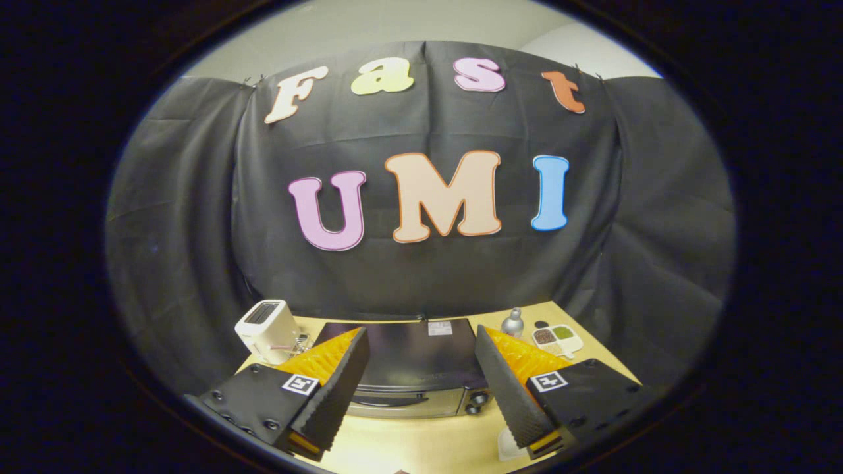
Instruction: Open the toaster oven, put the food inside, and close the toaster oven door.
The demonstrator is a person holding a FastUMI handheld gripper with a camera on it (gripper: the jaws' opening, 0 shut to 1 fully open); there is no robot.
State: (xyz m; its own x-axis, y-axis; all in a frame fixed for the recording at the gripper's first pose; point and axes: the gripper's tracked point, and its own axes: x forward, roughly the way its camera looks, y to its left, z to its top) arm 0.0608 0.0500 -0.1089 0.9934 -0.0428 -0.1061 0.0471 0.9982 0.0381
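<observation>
While spread, tool [421, 385] above toaster oven [415, 368].

Gripper [421, 388] fingers spread wide, nothing between them, hovering above toaster oven [411, 368] at lower centre; door shut, bare tabletop [421, 447] strip in front free for approach. Left flank blocked by white toaster [267, 329], close beside oven. Right flank: silver shaker [512, 322] and divided seasoning dish [557, 340] near back corner. Black cloth wall [421, 263] closes off rear.
</observation>
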